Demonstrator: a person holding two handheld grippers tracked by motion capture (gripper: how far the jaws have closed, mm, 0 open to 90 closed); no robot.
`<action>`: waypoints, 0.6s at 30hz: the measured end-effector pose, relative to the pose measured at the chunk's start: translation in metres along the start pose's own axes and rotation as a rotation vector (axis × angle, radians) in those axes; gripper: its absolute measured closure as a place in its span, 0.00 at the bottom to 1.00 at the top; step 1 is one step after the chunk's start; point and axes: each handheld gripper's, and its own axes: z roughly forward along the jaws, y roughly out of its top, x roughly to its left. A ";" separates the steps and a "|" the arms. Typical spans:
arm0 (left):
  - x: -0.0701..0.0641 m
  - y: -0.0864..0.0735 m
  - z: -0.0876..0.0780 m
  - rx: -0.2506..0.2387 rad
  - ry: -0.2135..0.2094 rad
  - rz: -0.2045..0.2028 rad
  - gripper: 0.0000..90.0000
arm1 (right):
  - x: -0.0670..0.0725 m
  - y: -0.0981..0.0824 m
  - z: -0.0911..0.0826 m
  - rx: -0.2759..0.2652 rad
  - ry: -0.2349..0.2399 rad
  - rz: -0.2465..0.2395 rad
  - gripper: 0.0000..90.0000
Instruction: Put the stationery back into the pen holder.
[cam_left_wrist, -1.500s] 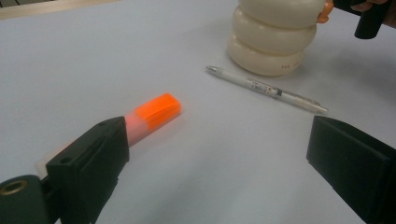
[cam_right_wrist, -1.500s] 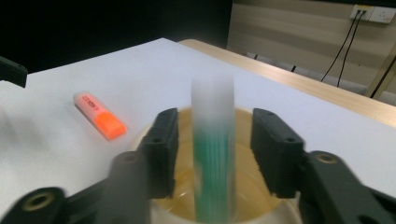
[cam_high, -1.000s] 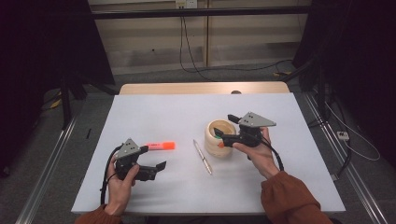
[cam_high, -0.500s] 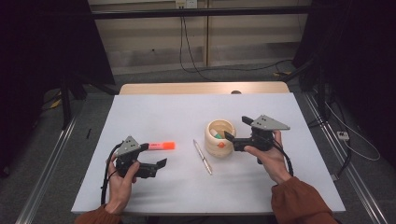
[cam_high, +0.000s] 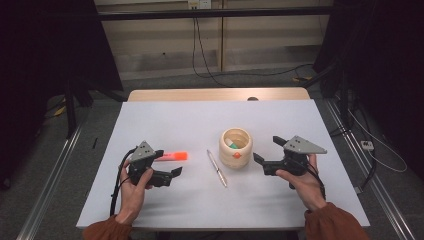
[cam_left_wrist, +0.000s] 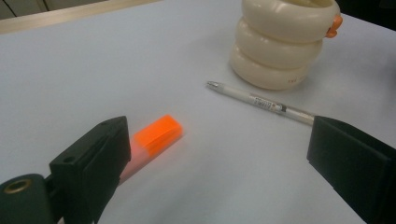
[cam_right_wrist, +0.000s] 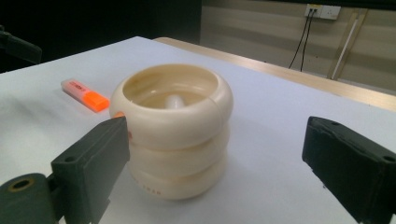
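Observation:
A cream ribbed cup (cam_high: 235, 148) stands mid-table; a white and green item (cam_high: 229, 144) lies inside it, and a small orange piece (cam_high: 236, 155) shows on its near side. My right gripper (cam_high: 267, 149) hovers just right of the cup, apart from it. Its jaws have just been opening and now stand open with nothing between them. In the right gripper view the cup (cam_right_wrist: 173, 130) sits ahead of the gripper (cam_right_wrist: 215, 126). My left gripper (cam_high: 169, 163) is open beside an orange highlighter (cam_high: 171, 156). A pen (cam_high: 217, 168) lies between highlighter and cup.
The white table (cam_high: 200, 125) has bare room behind the cup and along the front edge. A wooden strip (cam_high: 215, 94) borders the far side. Cables (cam_high: 210, 60) trail on the floor beyond. In the left gripper view the pen (cam_left_wrist: 261, 100) lies before the cup (cam_left_wrist: 280, 42).
My right gripper let go of the green-tipped item into the cup, opened its jaws and drew back to the right. The left gripper stayed in place.

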 end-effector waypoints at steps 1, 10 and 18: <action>0.000 0.001 0.000 -0.001 -0.004 0.009 0.07 | 0.000 -0.002 -0.001 0.002 -0.001 0.002 0.07; 0.006 0.013 -0.002 -0.044 0.019 0.020 0.08 | -0.002 -0.016 -0.018 0.020 -0.028 0.006 0.06; 0.013 0.019 0.004 -0.048 0.028 0.039 0.07 | -0.003 -0.030 -0.037 0.035 -0.047 0.017 0.06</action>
